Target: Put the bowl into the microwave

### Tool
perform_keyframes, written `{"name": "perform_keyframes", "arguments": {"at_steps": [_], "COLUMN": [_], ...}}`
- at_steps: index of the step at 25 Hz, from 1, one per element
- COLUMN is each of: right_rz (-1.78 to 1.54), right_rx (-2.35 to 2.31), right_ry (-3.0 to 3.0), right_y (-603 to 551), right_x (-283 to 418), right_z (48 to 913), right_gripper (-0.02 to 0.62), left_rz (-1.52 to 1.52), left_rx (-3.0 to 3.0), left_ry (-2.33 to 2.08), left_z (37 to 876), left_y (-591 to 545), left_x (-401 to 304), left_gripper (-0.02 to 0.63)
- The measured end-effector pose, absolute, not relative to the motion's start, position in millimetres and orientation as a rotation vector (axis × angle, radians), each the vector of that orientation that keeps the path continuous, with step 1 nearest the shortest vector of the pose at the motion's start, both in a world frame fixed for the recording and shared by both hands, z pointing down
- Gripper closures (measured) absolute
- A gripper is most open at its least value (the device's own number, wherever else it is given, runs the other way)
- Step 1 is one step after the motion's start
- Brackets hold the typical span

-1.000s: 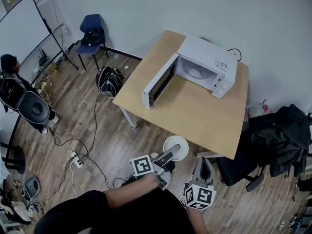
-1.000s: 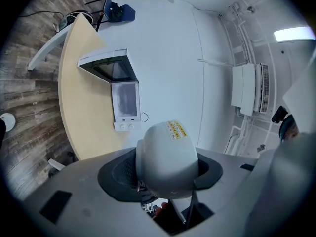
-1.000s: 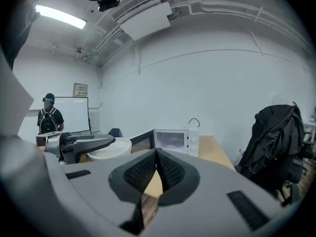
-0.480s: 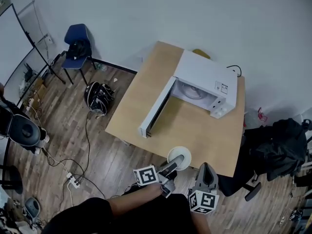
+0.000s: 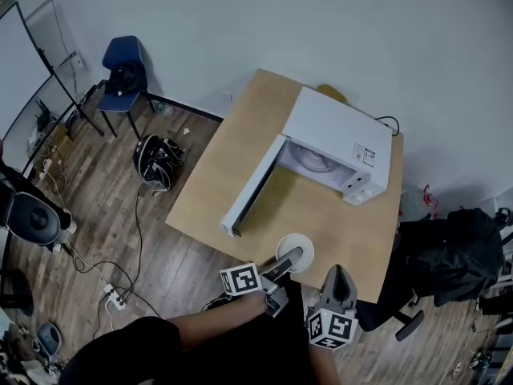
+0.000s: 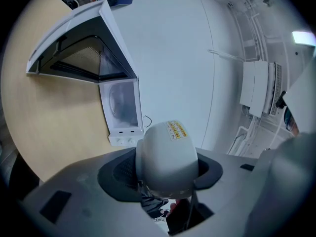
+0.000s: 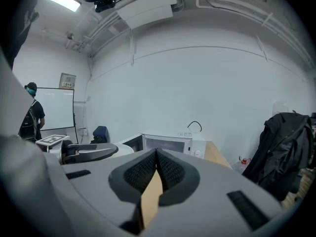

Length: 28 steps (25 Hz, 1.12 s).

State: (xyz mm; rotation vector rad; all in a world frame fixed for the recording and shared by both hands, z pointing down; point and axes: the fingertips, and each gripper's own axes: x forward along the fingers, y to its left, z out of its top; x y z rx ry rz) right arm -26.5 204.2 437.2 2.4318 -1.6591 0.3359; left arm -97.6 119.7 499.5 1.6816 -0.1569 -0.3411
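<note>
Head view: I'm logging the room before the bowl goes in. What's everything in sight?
table: one, light wood, centre
microwave: one, white, table's far right, door open
bowl: one, white, over the table's near edge
chair: one, blue, far left
backpack: one, black, floor left of table
power strip: one, white, floor near left
coat: one, black, right of table
left gripper: one, grey, jaws closed on bowl
right gripper: one, grey, jaws together, empty

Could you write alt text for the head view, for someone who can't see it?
Seen from above, the left gripper holds a white bowl at the near edge of a wooden table. A white microwave sits on it, its door wide open. The right gripper is shut and empty.
</note>
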Motion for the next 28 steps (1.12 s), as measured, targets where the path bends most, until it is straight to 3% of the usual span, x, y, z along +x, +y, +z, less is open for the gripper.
{"name": "perform_keyframes", "arguments": {"at_steps": [15, 28], "right_rz": [0.401, 0.392], "right_rx": [2.298, 2.167], "right_ry": [-1.815, -1.862], "right_y": [111.4, 55.5], "right_x": [67.5, 128.8], "right_z": [469.6, 500.1], "right_gripper": [0.535, 0.535], "left_rz": [-0.454, -0.494], "left_rx": [1.581, 1.572], "left_ry": [-0.219, -0.394], "left_z": [521.5, 589.5], "left_y": [24.8, -70.6], "left_x": [7.0, 75.5], "left_gripper": [0.370, 0.370]}}
